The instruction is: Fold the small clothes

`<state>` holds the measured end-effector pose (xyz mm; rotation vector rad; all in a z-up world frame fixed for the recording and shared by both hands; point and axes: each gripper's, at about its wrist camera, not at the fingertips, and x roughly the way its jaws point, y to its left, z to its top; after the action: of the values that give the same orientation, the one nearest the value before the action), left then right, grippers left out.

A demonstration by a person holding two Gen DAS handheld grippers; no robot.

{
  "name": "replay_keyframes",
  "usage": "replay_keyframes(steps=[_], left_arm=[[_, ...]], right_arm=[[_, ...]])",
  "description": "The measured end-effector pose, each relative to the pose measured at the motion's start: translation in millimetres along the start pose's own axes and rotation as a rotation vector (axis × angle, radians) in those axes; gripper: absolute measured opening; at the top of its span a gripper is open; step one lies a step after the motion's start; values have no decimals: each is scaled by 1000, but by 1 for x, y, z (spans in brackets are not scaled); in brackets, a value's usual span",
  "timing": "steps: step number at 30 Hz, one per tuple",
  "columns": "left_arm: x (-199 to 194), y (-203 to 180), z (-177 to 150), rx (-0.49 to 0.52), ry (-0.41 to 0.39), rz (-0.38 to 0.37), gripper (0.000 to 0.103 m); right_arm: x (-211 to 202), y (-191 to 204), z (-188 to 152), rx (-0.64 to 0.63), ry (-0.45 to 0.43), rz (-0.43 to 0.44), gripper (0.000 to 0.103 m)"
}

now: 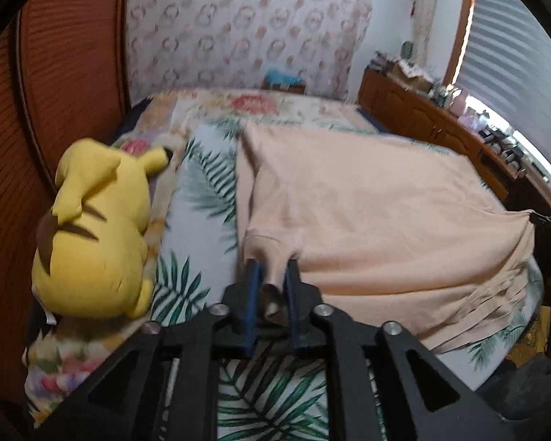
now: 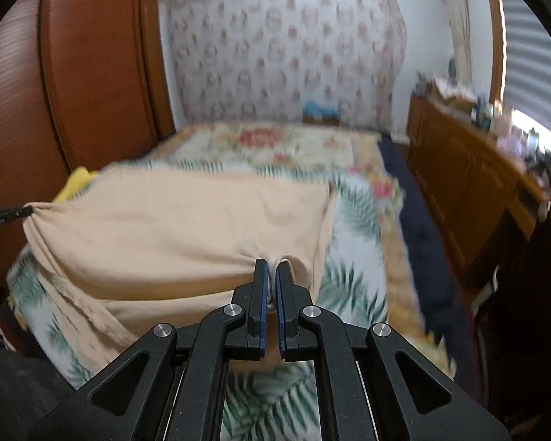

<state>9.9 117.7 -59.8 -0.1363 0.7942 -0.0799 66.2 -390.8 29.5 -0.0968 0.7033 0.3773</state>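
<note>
A peach garment (image 1: 367, 213) lies spread over the palm-leaf bedspread (image 1: 198, 198). My left gripper (image 1: 273, 266) is shut on a bunched near corner of the peach garment and lifts it slightly. In the right wrist view the same peach garment (image 2: 187, 220) stretches across the bed, and my right gripper (image 2: 272, 264) is shut on its near edge. The other gripper's tip (image 2: 7, 215) holds the garment's far left corner in that view. The near hem hangs in folds (image 1: 488, 294).
A yellow plush toy (image 1: 95, 235) lies on the bed's left side beside the wooden headboard (image 1: 55, 92). A wooden dresser (image 2: 470, 183) with clutter runs along the right under a window. A floral quilt (image 2: 268, 143) covers the far bed.
</note>
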Motion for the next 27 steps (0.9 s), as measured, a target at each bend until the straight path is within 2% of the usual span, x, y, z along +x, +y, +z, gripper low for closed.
replay_keyframes(steps=[2,4,12,15,16,17,27], left_arm=[[4,2,-5,-14,24,-5,25],[6,1,-8,-11,38,2,27],[-1,-6,-8,9,26,28,36],[1,-7,-9,3,29,21,38],[2,-7,-9,3,31,21,38],[2,-6,-9,2,32,20,39],[11,-8,-14,0,53,32,40]], right_arm=[[13,-5,-14,16,44,-10,2],[21,-8,-21,32,71,-23,3],[14,-6,-25,24,58,-63,15],[11,-6,-26,9,50,-85,31],[11,-5,-26,0,47,-96,45],[11,-4,-27,-6,42,-105,52],[46,18,-31,13,48,-47,55]])
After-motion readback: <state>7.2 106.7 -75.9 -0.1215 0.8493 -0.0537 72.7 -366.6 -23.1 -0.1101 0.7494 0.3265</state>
